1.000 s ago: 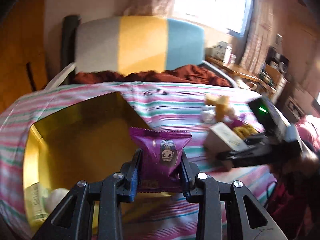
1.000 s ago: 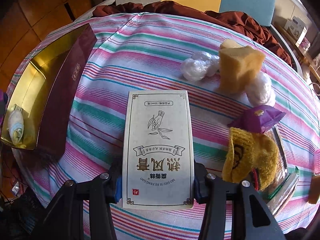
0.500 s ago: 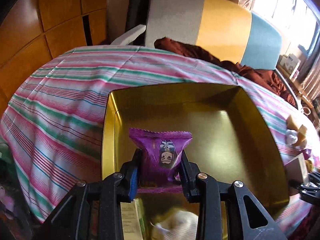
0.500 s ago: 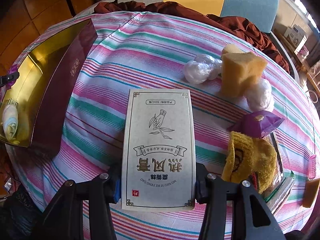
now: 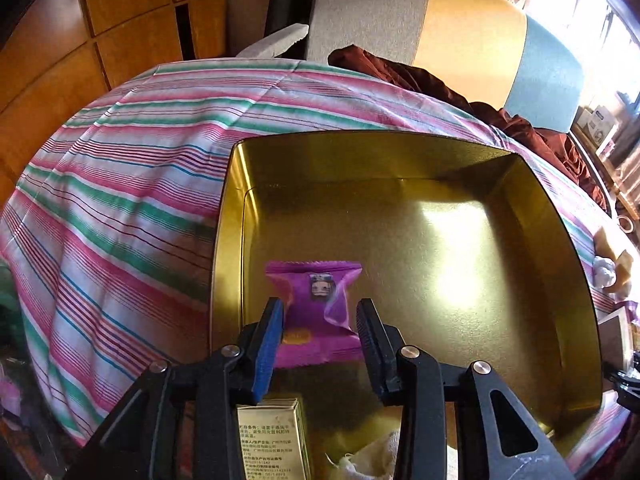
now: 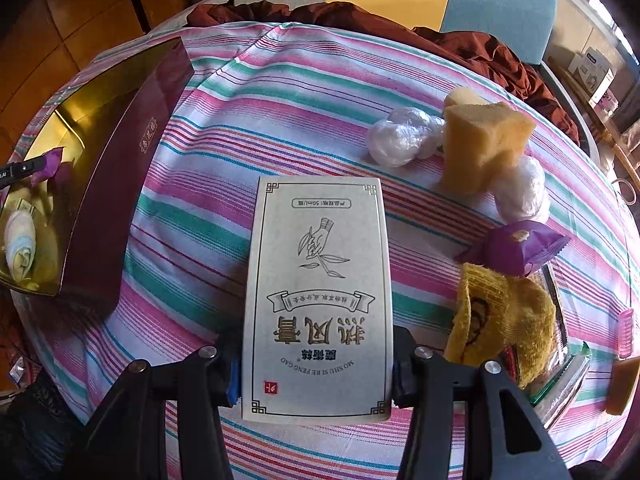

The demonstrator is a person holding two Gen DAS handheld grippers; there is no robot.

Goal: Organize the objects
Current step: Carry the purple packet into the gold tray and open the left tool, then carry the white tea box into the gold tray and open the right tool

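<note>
The left gripper (image 5: 320, 322) hangs over the open gold-lined box (image 5: 536, 216), and the purple snack packet (image 5: 316, 312) sits between its jaws, down toward 6 o'clock of the box interior near the left wall. The jaws stand apart: the blue pad (image 5: 269, 344) at 9 o'clock seems to just brush the packet's edge, while the right finger shows a sliver of gap, so the packet looks released or nearly so rather than squeezed. Whether it already rests on the box floor I cannot tell. Its long axis runs straight ahead toward 12 o'clock. Beneath the jaws, at the near edge, lie a small gold carton (image 5: 272, 440) and a pale rolled cloth (image 5: 372, 456).

The right gripper (image 6: 316, 364) is clamped on the white printed carton (image 6: 316, 300), gripping its near end across the short sides; the carton's long axis points to 12 o'clock, over the striped desk (image 6: 240, 112). From here the box (image 6: 120, 168) lies at 9 to 10 o'clock, well apart, so the carton's next move likely means a swing leftward over the maroon wall. A sponge (image 6: 480, 140), wrapped white balls (image 6: 396, 136), a second purple packet (image 6: 516, 244) and a yellow knitted cloth (image 6: 504, 320) wait at 1 to 3 o'clock, nearer this hand.
</note>
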